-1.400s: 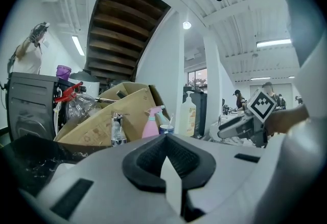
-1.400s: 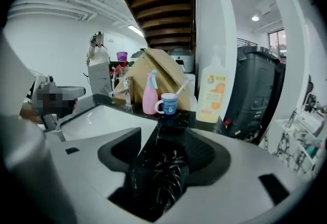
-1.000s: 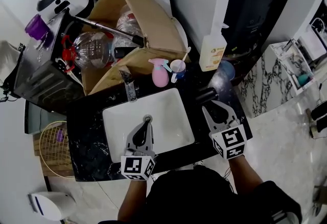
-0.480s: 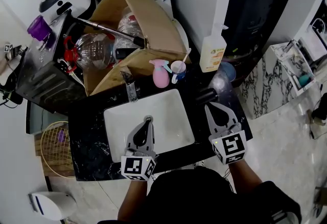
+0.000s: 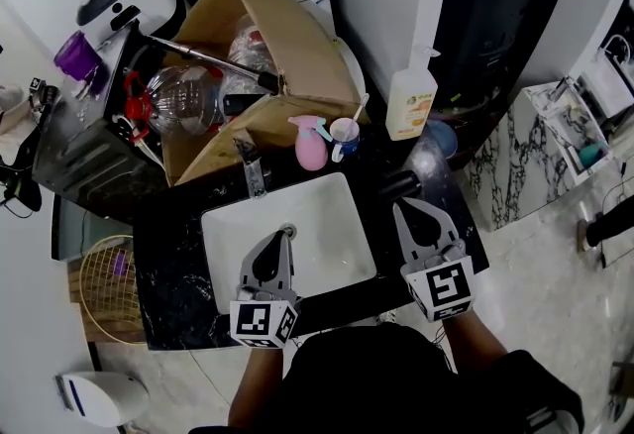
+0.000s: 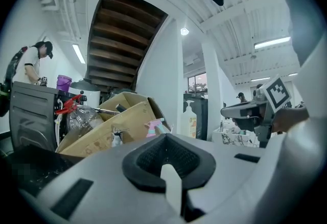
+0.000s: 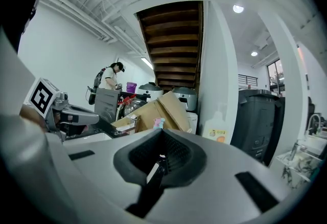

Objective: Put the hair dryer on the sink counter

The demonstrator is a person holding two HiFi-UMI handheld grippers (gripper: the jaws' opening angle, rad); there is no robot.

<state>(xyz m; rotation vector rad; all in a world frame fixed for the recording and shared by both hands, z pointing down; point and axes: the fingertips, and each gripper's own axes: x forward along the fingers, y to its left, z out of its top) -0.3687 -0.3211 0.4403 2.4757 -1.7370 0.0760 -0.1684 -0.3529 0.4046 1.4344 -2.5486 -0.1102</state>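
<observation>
The hair dryer [image 5: 421, 167], dark with a silvery body, lies on the black marble sink counter [image 5: 173, 264] to the right of the white basin [image 5: 327, 214]. My right gripper [image 5: 398, 208] sits just in front of it, jaws shut and empty, tips close to its black end. My left gripper [image 5: 286, 236] hovers over the basin near the drain, also shut with nothing held. In the left gripper view the left gripper [image 6: 168, 166] shows its closed jaws; in the right gripper view the right gripper [image 7: 161, 159] does too. Neither gripper view shows the dryer.
Behind the basin stand a faucet [image 5: 250, 167], a pink spray bottle [image 5: 310, 147], a cup [image 5: 345, 133] and a soap bottle [image 5: 411, 100]. An open cardboard box [image 5: 267, 36] of clutter fills the back left. A wire basket [image 5: 104, 283] sits on the floor at left.
The right gripper's jaws, parted a second ago, have closed, and it has drawn back slightly from the hair dryer. The left gripper has barely moved.
</observation>
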